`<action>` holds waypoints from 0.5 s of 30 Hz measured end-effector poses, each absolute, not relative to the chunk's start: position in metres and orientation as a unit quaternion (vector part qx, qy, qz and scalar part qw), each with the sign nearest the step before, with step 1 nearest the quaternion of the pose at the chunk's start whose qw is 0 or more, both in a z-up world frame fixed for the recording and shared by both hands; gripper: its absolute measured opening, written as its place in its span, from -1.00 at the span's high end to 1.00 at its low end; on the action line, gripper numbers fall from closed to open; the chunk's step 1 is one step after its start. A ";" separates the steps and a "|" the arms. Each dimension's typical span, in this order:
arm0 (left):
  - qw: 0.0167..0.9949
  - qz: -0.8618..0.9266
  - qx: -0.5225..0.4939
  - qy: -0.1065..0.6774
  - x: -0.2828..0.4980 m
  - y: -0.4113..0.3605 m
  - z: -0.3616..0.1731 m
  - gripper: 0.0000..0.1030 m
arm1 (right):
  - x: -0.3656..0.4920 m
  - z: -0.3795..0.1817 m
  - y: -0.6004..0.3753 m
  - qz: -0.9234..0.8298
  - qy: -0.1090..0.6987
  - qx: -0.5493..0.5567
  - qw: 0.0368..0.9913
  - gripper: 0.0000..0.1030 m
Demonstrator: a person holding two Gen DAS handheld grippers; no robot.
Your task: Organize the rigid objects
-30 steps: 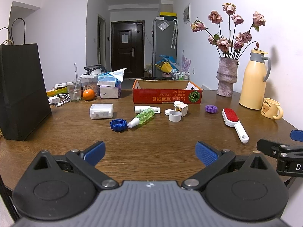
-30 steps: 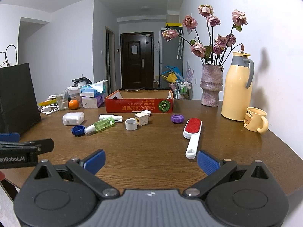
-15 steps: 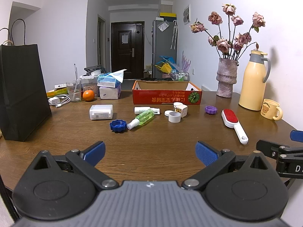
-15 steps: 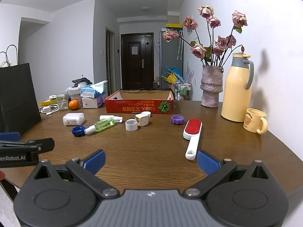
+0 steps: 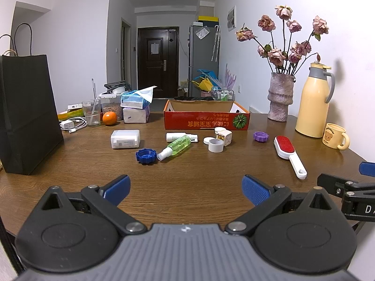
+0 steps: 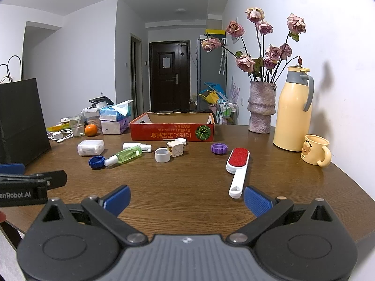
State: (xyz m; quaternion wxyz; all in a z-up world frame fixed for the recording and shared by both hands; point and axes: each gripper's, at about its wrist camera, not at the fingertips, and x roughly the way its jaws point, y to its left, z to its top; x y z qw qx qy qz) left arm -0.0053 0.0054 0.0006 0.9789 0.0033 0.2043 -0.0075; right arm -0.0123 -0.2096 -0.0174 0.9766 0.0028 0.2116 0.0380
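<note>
Loose items lie mid-table before an open red cardboard box (image 5: pixel 206 119) (image 6: pixel 172 132): a white charger block (image 5: pixel 125 138) (image 6: pixel 91 147), a blue lid (image 5: pixel 145 156) (image 6: pixel 97 162), a green spray bottle (image 5: pixel 175 147) (image 6: pixel 124 155), a white tube (image 5: pixel 180 137), a white ring cap (image 5: pixel 216 145) (image 6: pixel 162 155), a small cream cube (image 5: pixel 223 137) (image 6: pixel 175 148), a purple lid (image 5: pixel 260 136) (image 6: pixel 219 148) and a red-and-white lint brush (image 5: pixel 288 152) (image 6: pixel 237 167). My left gripper (image 5: pixel 186 188) and right gripper (image 6: pixel 187 199) hover open and empty over the near table edge, side by side.
A black paper bag (image 5: pixel 25 114) stands at the left. Tissue packs (image 5: pixel 136 109), a glass (image 5: pixel 91 112), an orange (image 5: pixel 109 118) and cables sit at the back left. A vase of dried roses (image 5: pixel 280 96), a yellow thermos (image 5: pixel 313 100) and a bear mug (image 5: pixel 335 135) line the right wall.
Both views have shifted very slightly; the items on the table have not moved and both grippers remain open.
</note>
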 end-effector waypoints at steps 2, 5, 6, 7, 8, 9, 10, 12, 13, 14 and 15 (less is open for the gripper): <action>0.979 -0.007 0.003 0.204 -0.005 0.005 0.001 -1.00 | -0.012 -0.017 -0.209 0.038 0.212 0.003 0.977 -1.00; 0.979 -0.008 0.003 0.204 -0.005 0.006 0.001 -1.00 | -0.012 -0.017 -0.210 0.038 0.212 0.003 0.977 -1.00; 0.979 -0.008 0.003 0.204 -0.005 0.005 0.001 -1.00 | -0.012 -0.017 -0.209 0.038 0.212 0.003 0.977 -1.00; 0.979 -0.008 0.003 0.204 -0.005 0.006 0.001 -1.00 | -0.013 -0.017 -0.209 0.038 0.211 0.002 0.977 -1.00; 0.979 -0.008 0.003 0.204 -0.005 0.006 0.001 -1.00 | -0.012 -0.017 -0.209 0.038 0.211 0.002 0.977 -1.00; 0.979 -0.008 0.003 0.204 -0.005 0.006 0.001 -1.00 | -0.012 -0.016 -0.209 0.038 0.211 0.002 0.977 -1.00; 0.979 -0.008 0.002 0.204 -0.005 0.006 0.000 -1.00 | -0.012 -0.017 -0.209 0.038 0.211 0.002 0.977 -1.00; 0.979 -0.008 0.003 0.204 -0.005 0.005 0.001 -1.00 | -0.013 -0.015 -0.210 0.038 0.211 0.002 0.977 -1.00; 0.979 -0.008 0.003 0.204 -0.005 0.006 0.001 -1.00 | -0.013 -0.014 -0.210 0.038 0.210 0.001 0.977 -1.00; 0.979 -0.008 0.003 0.204 -0.005 0.006 0.001 -1.00 | -0.013 -0.014 -0.210 0.038 0.211 0.001 0.977 -1.00; 0.979 -0.008 0.003 0.204 -0.005 0.006 0.001 -1.00 | -0.013 -0.014 -0.210 0.038 0.211 0.001 0.977 -1.00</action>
